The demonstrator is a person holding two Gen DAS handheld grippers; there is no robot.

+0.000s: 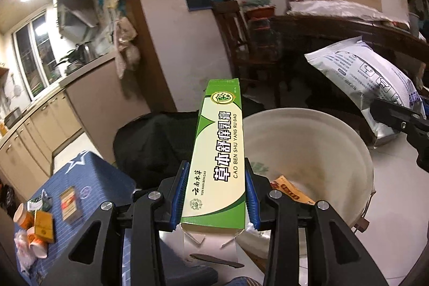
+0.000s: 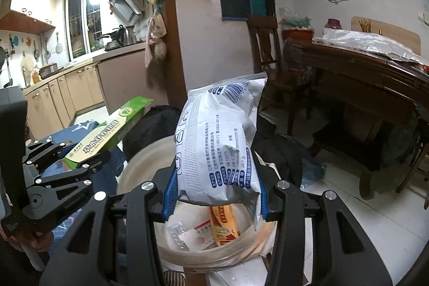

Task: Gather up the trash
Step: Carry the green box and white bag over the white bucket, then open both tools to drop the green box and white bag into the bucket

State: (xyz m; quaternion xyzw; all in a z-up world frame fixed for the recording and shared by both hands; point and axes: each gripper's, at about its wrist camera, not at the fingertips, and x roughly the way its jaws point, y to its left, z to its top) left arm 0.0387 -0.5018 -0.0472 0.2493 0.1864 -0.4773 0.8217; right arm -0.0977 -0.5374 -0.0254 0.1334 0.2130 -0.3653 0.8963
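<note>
Left wrist view: a big white bucket (image 1: 308, 152) is seen low on the pale floor, just past the gripper tips. A dark bag (image 1: 152, 141) is slumped behind the bucket, touching its far side. To the left, a desk with a blue star cloth (image 1: 88, 184) is covered with small trash: paper cups (image 1: 24, 219), a yellow pack (image 1: 44, 227) and a torn wrapper (image 1: 40, 201).

A long green and cream box (image 1: 219, 157) is held by the left gripper (image 1: 215, 195). It is pinched near its lower end between the blue pads (image 1: 181, 195), and it points up and away, above the near left rim of the bucket. Its bottom flaps are open. An orange wrapper (image 1: 291, 190) is seen lying inside the bucket.

In the right wrist view, a white packet with blue print (image 2: 219, 141) is squeezed by the right gripper (image 2: 214, 192). The packet is held upright over the bucket (image 2: 187, 256), with its crumpled bottom corner hanging down past the right pad. Under it, the orange wrapper (image 2: 224, 223) and a small white and red pack (image 2: 198, 235) are seen at the bottom of the bucket. A clear pill strip (image 2: 178, 232) is lying beside them.

The green box (image 2: 107, 132) and the left gripper (image 2: 88, 160) are seen at the left of this view, beside the bucket.
</note>
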